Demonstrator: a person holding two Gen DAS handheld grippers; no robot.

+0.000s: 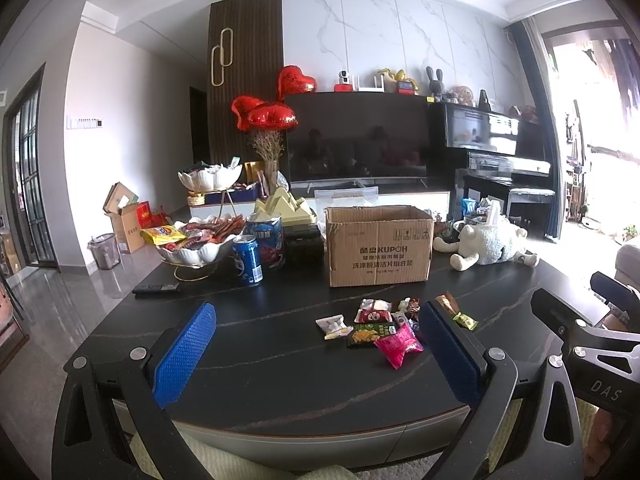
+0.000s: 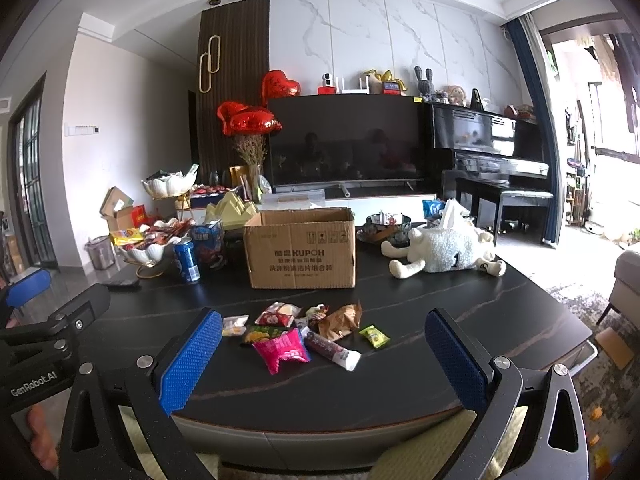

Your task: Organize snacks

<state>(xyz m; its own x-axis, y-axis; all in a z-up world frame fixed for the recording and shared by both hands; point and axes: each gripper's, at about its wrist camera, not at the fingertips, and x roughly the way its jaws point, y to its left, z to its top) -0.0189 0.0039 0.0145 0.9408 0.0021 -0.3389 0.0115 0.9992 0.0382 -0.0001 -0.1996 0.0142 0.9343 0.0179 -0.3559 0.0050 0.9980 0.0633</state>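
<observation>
Nearest the cameras, over the front edge of the dark table (image 2: 520, 312), both grippers hang with their blue-padded fingers spread wide, holding nothing and touching nothing. The left gripper (image 1: 316, 344) frames bare tabletop, with the snack pile just inside its right finger; the right gripper (image 2: 324, 350) frames the pile almost squarely between its fingers. Each gripper also shows at the edge of the other's view, so the two sit side by side.

Just beyond the fingertips lies the loose pile of snacks (image 2: 304, 332), roughly nine small packets touching or overlapping: one pink packet (image 2: 282, 350) at the front, one long dark bar with a white end (image 2: 332, 350) beside it, one small yellow-green packet (image 2: 374, 336) slightly apart to the right, one crumpled brown wrapper (image 2: 340, 320), and several more behind that are too bunched to count surely.

Farther back, one open cardboard box (image 2: 302, 254) stands upright at mid-table. Left of it are one blue can (image 2: 186, 260) and one white bowl (image 2: 150, 252) heaped with snacks; right of it lies one white plush sheep (image 2: 444, 252) on its side. Beyond the table, three red heart balloons (image 2: 250, 120) float beside a dark television (image 2: 348, 140).
</observation>
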